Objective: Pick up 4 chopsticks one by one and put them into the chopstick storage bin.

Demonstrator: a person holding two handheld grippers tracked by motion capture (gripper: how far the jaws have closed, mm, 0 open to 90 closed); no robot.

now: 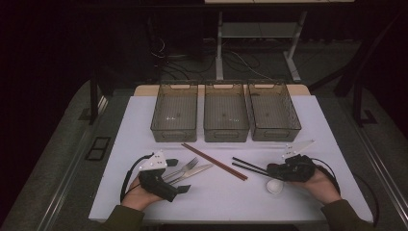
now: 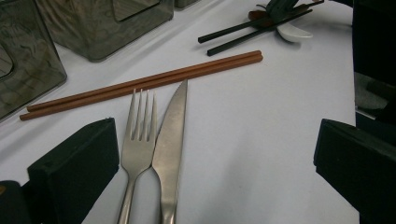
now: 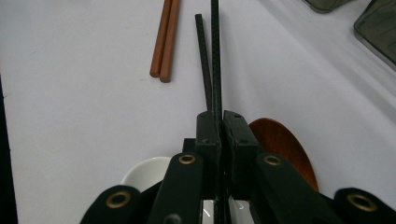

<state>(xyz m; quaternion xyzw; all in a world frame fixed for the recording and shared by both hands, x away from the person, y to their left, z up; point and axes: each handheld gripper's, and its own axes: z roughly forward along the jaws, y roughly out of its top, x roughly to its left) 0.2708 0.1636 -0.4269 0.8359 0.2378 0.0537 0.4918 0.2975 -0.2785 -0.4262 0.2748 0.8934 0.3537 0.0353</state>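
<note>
Two black chopsticks (image 3: 211,56) jut forward from the right claw (image 3: 219,122), clamped between its jaws.

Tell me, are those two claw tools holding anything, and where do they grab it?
The right gripper is shut on the black chopsticks, pinching them at their near end. The left gripper is open and holds nothing; a fork and knife lie between its jaws.

High view: looking forward and down from above the person's side, taking in the whole white table (image 1: 317,120), far off.
Left gripper view: riding low and close, facing over the fork (image 2: 137,144) and knife (image 2: 169,140) toward the brown chopsticks (image 2: 140,85).
Right gripper view: sitting nearer still, looking along the black chopsticks (image 3: 212,56).
Shared: both gripper views are catching the brown chopsticks (image 3: 165,39) and black chopsticks (image 2: 247,30); the high view is showing them too (image 1: 214,161).
</note>
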